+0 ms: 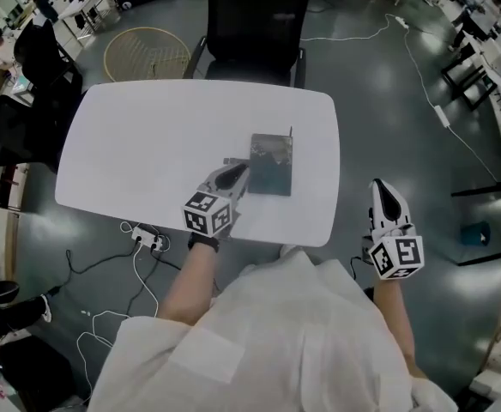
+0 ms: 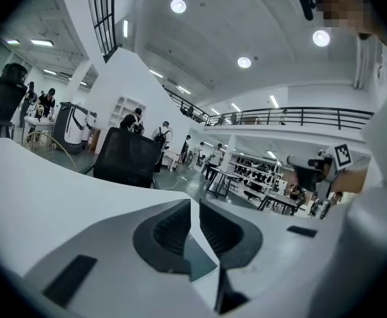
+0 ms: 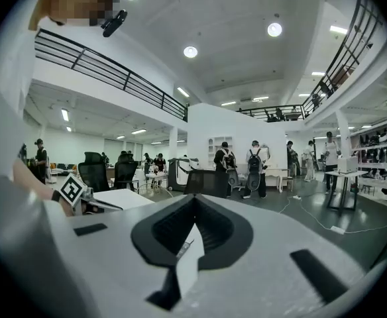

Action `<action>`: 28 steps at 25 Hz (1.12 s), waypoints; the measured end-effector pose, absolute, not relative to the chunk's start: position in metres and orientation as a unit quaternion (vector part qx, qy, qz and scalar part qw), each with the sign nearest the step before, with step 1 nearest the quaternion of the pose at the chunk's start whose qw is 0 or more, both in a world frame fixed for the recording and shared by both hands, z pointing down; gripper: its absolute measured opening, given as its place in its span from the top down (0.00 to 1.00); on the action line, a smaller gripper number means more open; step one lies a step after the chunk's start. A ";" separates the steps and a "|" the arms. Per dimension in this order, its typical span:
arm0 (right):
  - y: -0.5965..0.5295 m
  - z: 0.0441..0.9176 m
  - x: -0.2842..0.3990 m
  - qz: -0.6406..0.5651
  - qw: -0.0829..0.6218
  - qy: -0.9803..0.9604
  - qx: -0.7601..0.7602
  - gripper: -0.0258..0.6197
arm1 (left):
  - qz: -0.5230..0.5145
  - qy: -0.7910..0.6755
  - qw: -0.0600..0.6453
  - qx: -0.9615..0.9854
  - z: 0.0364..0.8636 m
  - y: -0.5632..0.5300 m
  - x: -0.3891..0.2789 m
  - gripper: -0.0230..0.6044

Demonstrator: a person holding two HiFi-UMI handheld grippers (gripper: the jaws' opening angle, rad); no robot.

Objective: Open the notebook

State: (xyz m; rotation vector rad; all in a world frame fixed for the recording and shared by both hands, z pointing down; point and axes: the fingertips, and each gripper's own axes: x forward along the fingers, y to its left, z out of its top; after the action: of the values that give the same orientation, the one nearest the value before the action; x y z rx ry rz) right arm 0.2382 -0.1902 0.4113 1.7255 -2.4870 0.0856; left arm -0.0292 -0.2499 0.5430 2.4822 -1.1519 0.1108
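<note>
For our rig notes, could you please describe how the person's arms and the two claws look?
The left claw and right claw are white shells with black ribbed insides, each carrying a white cube printed with black square markers. No cables show on them. The person wears a loose white top whose sleeves leave the forearms bare.

A closed dark notebook (image 1: 273, 165) lies flat on the white tabletop (image 1: 147, 136), just right of the fingers of the left gripper (image 1: 243, 168), which point at its left edge; whether they touch it cannot be told. The right gripper (image 1: 379, 187) hangs over the grey floor (image 1: 422, 127), its fingers well right of the notebook, past the tabletop's edge. A black chair (image 1: 255, 24) stands far beyond both.
</note>
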 end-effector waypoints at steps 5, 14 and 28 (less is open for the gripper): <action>-0.208 0.424 0.231 0.038 0.069 -0.828 0.555 0.96 | 0.067 -0.423 0.209 0.879 0.574 -0.270 -0.030 0.93; -0.223 0.430 0.229 0.047 0.082 -0.836 0.541 0.95 | 0.133 -0.416 0.263 0.860 0.643 -0.279 -0.016 0.92; -0.225 0.444 0.234 0.055 0.099 -0.839 0.533 0.95 | 0.185 -0.440 0.345 0.808 0.713 -0.285 -0.013 0.69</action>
State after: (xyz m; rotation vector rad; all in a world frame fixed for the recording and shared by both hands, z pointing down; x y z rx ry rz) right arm 0.2339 -0.2251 0.4442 1.5766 -2.4809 0.1624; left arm -0.0130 -0.2852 0.7133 2.0990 -1.1419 0.4803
